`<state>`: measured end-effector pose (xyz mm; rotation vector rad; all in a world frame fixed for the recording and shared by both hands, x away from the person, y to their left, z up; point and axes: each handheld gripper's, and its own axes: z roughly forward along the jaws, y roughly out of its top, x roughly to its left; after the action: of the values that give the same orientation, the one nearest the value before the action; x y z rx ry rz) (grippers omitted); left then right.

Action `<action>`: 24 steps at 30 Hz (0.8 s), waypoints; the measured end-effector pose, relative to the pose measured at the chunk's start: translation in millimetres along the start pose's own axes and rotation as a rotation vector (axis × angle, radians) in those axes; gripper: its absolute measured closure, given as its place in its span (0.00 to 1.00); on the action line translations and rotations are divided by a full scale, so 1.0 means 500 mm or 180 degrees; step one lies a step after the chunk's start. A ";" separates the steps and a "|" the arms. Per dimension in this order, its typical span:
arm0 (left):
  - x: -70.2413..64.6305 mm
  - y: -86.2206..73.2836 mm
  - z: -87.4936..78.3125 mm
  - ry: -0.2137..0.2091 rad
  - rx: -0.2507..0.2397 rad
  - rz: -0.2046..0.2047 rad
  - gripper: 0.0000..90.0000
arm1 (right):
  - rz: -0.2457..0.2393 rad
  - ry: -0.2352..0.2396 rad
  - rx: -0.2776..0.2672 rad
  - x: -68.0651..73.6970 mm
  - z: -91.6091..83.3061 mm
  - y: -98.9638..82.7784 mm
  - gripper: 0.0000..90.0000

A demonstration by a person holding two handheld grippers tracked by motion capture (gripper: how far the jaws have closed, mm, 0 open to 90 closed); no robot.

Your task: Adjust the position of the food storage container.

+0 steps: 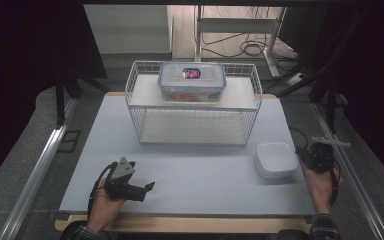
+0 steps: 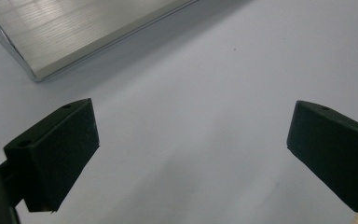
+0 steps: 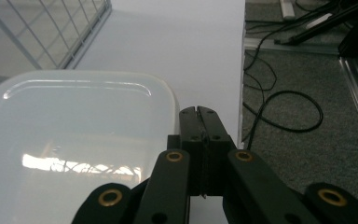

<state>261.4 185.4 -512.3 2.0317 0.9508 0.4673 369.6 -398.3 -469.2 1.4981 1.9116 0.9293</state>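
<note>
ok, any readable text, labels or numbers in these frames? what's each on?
None can be read.
Red and blue sticker on the lid of the clear container on the wire rack: too small and blurred to read.
White container, table and both tongs: no markings seen.

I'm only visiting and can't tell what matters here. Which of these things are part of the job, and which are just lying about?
Part of the job:
white container on the table, beside the right gripper, jaws shut
left gripper, jaws open over bare table
wire rack
clear lidded box on the rack's top shelf

Just lying about:
cables on the floor
</note>
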 end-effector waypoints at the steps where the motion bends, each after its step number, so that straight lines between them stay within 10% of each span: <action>1: 0.000 0.000 0.000 0.0000 0.0000 0.0003 0.02 | -0.0008 0.0020 0.0025 -0.001 0.005 -0.001 1.00; 24: -0.003 0.000 0.004 -0.0051 0.0027 0.0023 0.02 | -0.0253 0.0632 0.0238 0.118 0.023 0.000 0.99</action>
<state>261.9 183.2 -513.6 2.0442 0.9377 0.4508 364.2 -338.6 -476.3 1.4046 2.1523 1.0129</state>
